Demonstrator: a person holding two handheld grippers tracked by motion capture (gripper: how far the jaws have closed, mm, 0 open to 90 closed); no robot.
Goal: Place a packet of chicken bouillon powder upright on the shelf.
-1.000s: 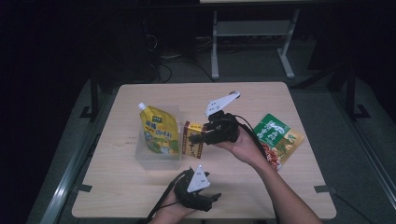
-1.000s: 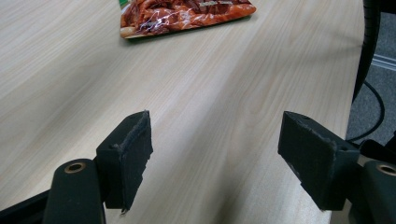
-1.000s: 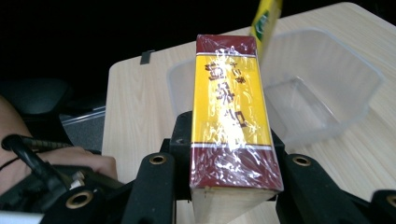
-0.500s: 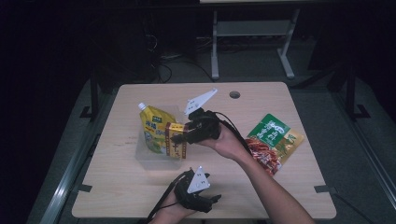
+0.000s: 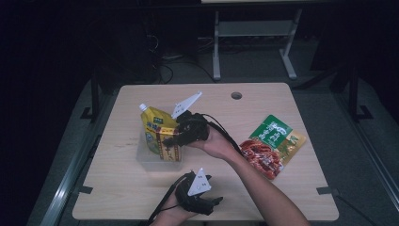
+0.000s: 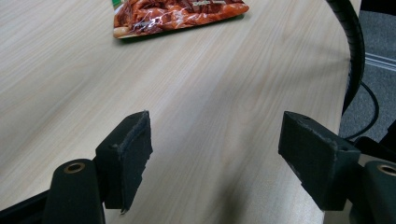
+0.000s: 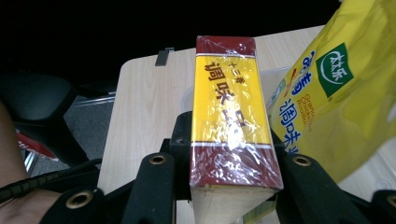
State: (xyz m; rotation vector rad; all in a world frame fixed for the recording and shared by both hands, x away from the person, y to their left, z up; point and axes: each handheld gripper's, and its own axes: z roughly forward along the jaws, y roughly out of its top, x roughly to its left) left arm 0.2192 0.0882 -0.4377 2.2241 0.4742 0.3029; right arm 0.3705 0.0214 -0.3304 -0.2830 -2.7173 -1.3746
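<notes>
From my seat the table has open wood along its far edge and its right-hand edge, and a clear strip near the front-left corner; the clutter sits left of centre. I count one red-and-yellow box, one yellow spouted pouch, one clear plastic tub, and one green-and-red snack bag lying flat at about three o'clock from the tub, well apart from it.

My right gripper reaches in from the front-right, forearm angled across the table toward ten o'clock, its jaws pointing left over the tub. In the right gripper view its black jaws press on both long sides of the box, holding it lengthwise with the wrapped end toward the camera. The box is just beside the pouch, which stands in the tub; whether the two touch I can't quite tell, the high view being dim.

My left gripper rests low at the front edge, at six o'clock from the tub, pointing right. Its pads stand wide apart with nothing but bare wood between them.
</notes>
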